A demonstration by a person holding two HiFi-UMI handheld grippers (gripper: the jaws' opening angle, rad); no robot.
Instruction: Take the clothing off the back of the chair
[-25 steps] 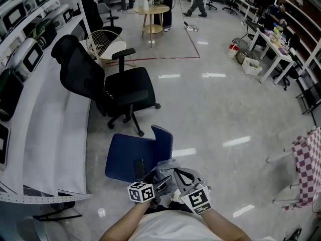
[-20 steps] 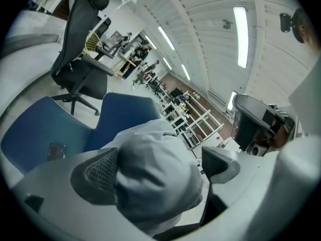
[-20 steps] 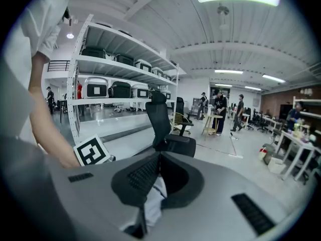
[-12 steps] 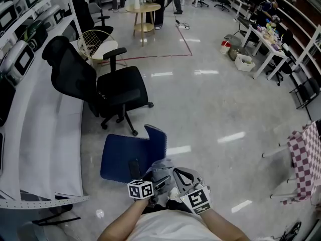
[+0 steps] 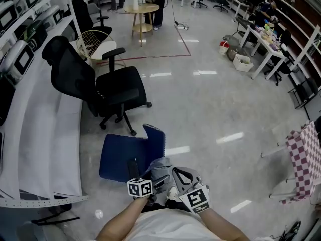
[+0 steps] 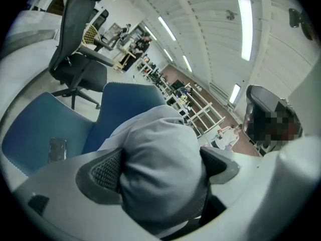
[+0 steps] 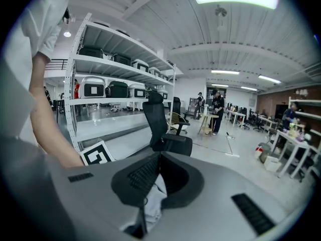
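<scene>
A grey garment (image 5: 164,167) is bunched just this side of the blue chair's back (image 5: 156,140); I cannot tell whether it still touches the back. My left gripper (image 5: 156,185) stands open at its widest. In the left gripper view the garment (image 6: 159,159) fills the gap of the left gripper (image 6: 160,167), resting loosely against the pads (image 6: 103,170). My right gripper (image 5: 176,191) is shut on a fold of the garment. In the right gripper view pale cloth (image 7: 153,200) hangs from the closed right gripper (image 7: 150,182).
A dark phone-like slab (image 5: 133,167) lies on the blue seat (image 5: 118,157). A black office chair (image 5: 108,92) stands beyond it, beside long white shelving (image 5: 40,129) on the left. Farther off are a round wooden table (image 5: 143,9), people, desks and a checked cloth (image 5: 303,159).
The head view has shifted a little over the room. Both grippers and the garment stay in about the same place by the blue chair's back.
</scene>
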